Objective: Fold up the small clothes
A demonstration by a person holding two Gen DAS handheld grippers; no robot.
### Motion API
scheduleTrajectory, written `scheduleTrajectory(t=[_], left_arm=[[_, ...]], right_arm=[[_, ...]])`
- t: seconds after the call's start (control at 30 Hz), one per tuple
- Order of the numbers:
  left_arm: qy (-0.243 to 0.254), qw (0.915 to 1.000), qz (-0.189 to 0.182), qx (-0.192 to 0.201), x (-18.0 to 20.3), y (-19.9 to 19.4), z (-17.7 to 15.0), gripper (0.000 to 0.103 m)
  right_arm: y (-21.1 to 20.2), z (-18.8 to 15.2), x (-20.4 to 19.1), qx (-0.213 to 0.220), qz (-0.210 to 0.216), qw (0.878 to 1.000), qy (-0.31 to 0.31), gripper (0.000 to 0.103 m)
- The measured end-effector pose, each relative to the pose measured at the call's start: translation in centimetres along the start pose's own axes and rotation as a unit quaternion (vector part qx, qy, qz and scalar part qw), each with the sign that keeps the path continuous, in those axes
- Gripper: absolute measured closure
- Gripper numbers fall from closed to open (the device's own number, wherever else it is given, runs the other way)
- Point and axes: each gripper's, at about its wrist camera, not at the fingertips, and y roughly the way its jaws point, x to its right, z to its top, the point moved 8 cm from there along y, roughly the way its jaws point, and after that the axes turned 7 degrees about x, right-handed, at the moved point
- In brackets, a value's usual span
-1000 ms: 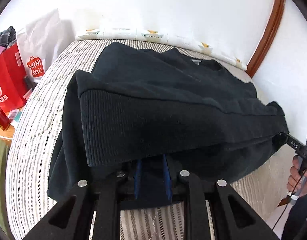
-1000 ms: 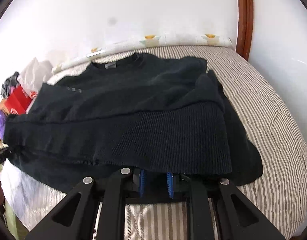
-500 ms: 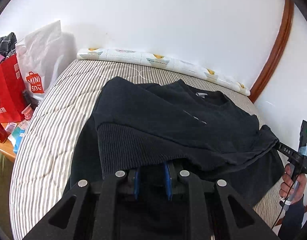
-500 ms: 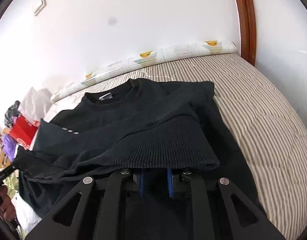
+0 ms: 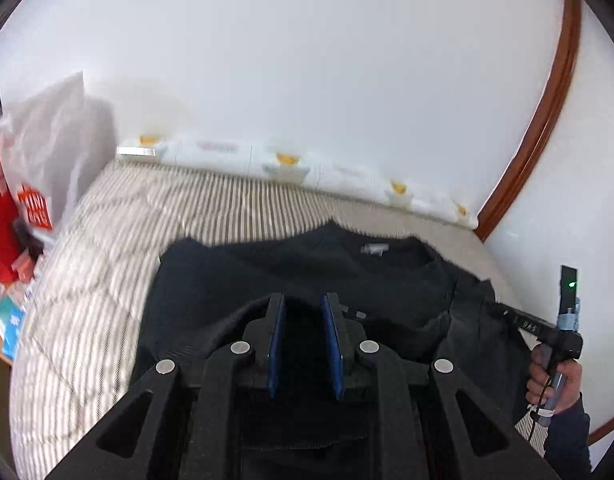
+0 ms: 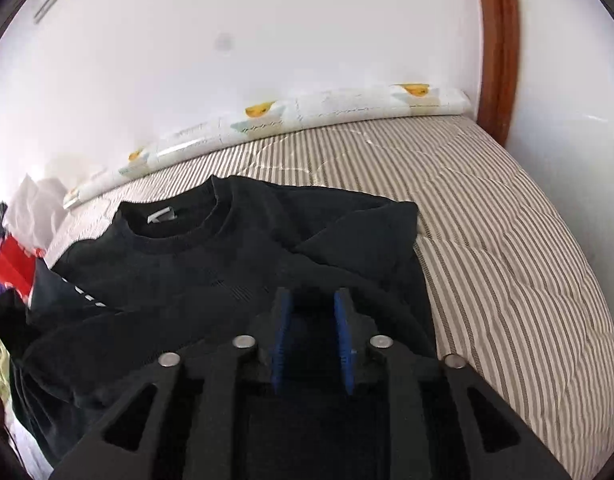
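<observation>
One black sweater (image 6: pixel 243 264) lies on the striped bed (image 6: pixel 507 216), straight ahead of both tools, its collar at the far end by the wall. Its ribbed bottom edge appears already brought up over the body, so the lengthwise fold looks done; tidying, and perhaps a further fold, seems left. The right gripper (image 6: pixel 313 340) has just been opening: its blue pads stand parted with nothing visibly pinched. The left gripper (image 5: pixel 304 344) shows a narrow gap between its pads; I cannot tell whether any cloth is in it. I count one garment, two grippers, one long patterned pillow (image 6: pixel 307 112).
</observation>
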Motion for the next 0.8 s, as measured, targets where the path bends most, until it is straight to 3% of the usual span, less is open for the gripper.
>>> scheduleTrajectory(t=[0.07, 0.1, 0.17, 0.33, 0.4, 0.43, 0.53, 0.67, 0.7, 0.73, 0.8], left_arm=[[-0.002, 0.9999, 0.000, 0.010, -0.3, -0.9, 0.6, 0.068], [-0.004, 0.9998, 0.003, 0.017, -0.6, -1.4, 0.8, 0.065], [-0.002, 0.9994, 0.014, 0.031, -1.5, -2.6, 1.0, 0.058], [0.006, 0.9981, 0.052, 0.031, -4.3, -4.2, 0.0, 0.054], [-0.011, 0.9983, 0.054, 0.019, -5.6, -4.1, -0.8, 0.054], [-0.018, 0.9985, 0.050, 0.010, -6.0, -3.9, -1.2, 0.054], [-0.022, 0.9983, 0.053, -0.003, -6.7, -3.2, -2.1, 0.054], [-0.010, 0.9986, 0.050, -0.012, -6.6, -2.6, -2.4, 0.053], [-0.008, 0.9986, 0.051, -0.014, -6.5, -2.4, -2.4, 0.053], [-0.004, 0.9985, 0.052, -0.015, -6.4, -2.2, -2.3, 0.053], [0.007, 0.9982, 0.056, -0.020, -6.2, -1.6, -2.3, 0.053]], right_arm=[[0.5, 0.4, -0.2, -0.001, 0.004, 1.000, -0.013, 0.052], [0.8, 0.6, -0.3, -0.002, 0.002, 1.000, -0.020, 0.049], [1.4, 0.9, -0.2, -0.007, -0.006, 0.999, -0.031, 0.047], [3.7, 1.3, -0.7, -0.031, -0.010, 0.997, -0.064, 0.048], [4.2, 1.4, -1.5, -0.034, -0.001, 0.997, -0.075, 0.067], [4.4, 1.5, -2.1, -0.036, 0.006, 0.995, -0.088, 0.085], [3.6, 2.9, -2.6, 0.002, 0.003, 0.994, -0.105, 0.090], [0.9, 6.2, 1.7, 0.087, 0.002, 0.995, 0.043, 0.093], [0.9, 6.4, 2.8, 0.095, -0.023, 0.993, 0.062, 0.103], [1.2, 6.5, 3.7, 0.095, -0.058, 0.992, 0.062, 0.103], [2.1, 6.1, 4.0, 0.066, -0.064, 0.994, 0.055, 0.102]])
